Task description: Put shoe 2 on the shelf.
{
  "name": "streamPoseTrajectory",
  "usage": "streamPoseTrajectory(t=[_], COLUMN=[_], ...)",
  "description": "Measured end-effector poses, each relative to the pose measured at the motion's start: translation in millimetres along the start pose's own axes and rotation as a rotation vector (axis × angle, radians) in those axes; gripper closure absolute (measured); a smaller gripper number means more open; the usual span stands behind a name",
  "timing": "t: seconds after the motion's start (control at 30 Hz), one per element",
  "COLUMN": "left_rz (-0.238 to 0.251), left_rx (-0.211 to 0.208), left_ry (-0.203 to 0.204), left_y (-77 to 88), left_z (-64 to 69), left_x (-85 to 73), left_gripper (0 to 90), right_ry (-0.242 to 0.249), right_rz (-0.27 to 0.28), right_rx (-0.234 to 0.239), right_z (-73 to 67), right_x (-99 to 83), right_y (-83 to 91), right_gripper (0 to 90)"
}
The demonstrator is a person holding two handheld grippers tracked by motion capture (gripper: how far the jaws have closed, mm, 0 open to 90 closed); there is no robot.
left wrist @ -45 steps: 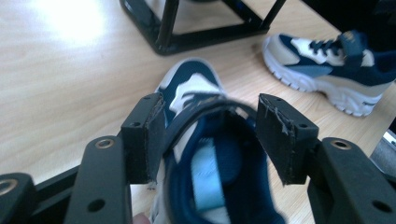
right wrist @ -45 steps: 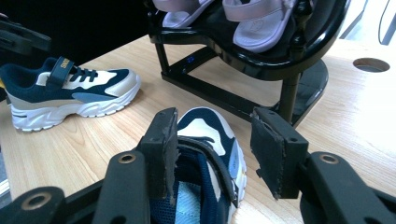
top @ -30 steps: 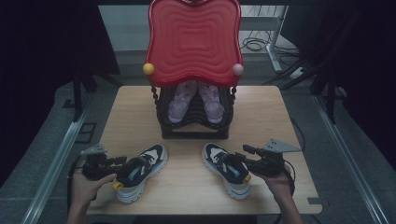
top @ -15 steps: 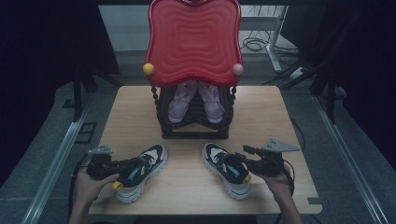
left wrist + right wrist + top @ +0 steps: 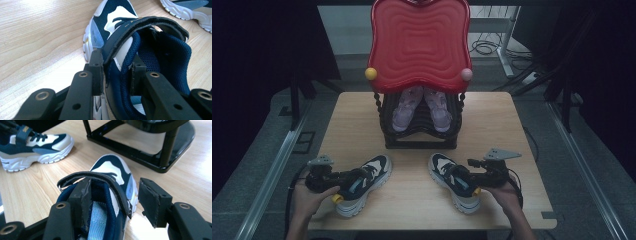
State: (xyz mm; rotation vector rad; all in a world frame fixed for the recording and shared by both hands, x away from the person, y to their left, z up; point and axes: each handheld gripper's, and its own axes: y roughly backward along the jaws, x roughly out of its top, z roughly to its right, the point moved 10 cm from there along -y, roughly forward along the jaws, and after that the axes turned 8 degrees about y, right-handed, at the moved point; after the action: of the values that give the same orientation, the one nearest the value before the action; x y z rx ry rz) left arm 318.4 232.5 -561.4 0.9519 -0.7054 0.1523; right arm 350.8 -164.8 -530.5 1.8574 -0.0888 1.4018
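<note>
Two navy-and-white sneakers lie on the wooden table [image 5: 512, 125]. My left gripper [image 5: 346, 181] [image 5: 116, 70] grips the left sneaker [image 5: 362, 185] [image 5: 117, 15] at its collar, one jaw outside and one inside. Its jaws have just been closing, and the pads press the side wall and strap. My right gripper [image 5: 462, 176] [image 5: 116, 195] straddles the side wall of the right sneaker [image 5: 457, 187] [image 5: 112, 167]. Its jaws have just been opening. The inner jaw sits inside the shoe, and the outer pad [image 5: 152, 200] stands off the shoe.
A black shoe rack [image 5: 422, 135] [image 5: 120, 145] stands mid-table behind the sneakers. It holds a pair of purple shoes [image 5: 419, 107] under a red wavy top [image 5: 419, 42] with a yellow ball [image 5: 371, 73] and a pink ball [image 5: 466, 74]. Dark floor and cables surround the table.
</note>
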Motion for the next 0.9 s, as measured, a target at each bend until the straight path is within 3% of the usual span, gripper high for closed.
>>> streamPoseTrajectory(t=[0.27,0.6,0.9], left_rz=[0.001,0.002,0.001], left_rx=[-0.003,-0.002,0.004], left_ry=[0.011,0.017,0.024], left_y=[0.2,0.3,0.3], left_z=[-0.3,-0.4,0.5], left_x=[-0.1,-0.2,0.3], left_gripper=[70.8,70.7,70.9], right_ry=[-0.008,-0.06,-0.085], right_rz=[-0.058,-0.13,-0.129], right_rx=[0.015,0.03,0.057], right_z=[2.5,3.9,1.7], right_x=[-5.2,-14.9,-15.5], right_y=[-3.7,-6.1,-5.1], right_gripper=[48.3,55.8,67.2])
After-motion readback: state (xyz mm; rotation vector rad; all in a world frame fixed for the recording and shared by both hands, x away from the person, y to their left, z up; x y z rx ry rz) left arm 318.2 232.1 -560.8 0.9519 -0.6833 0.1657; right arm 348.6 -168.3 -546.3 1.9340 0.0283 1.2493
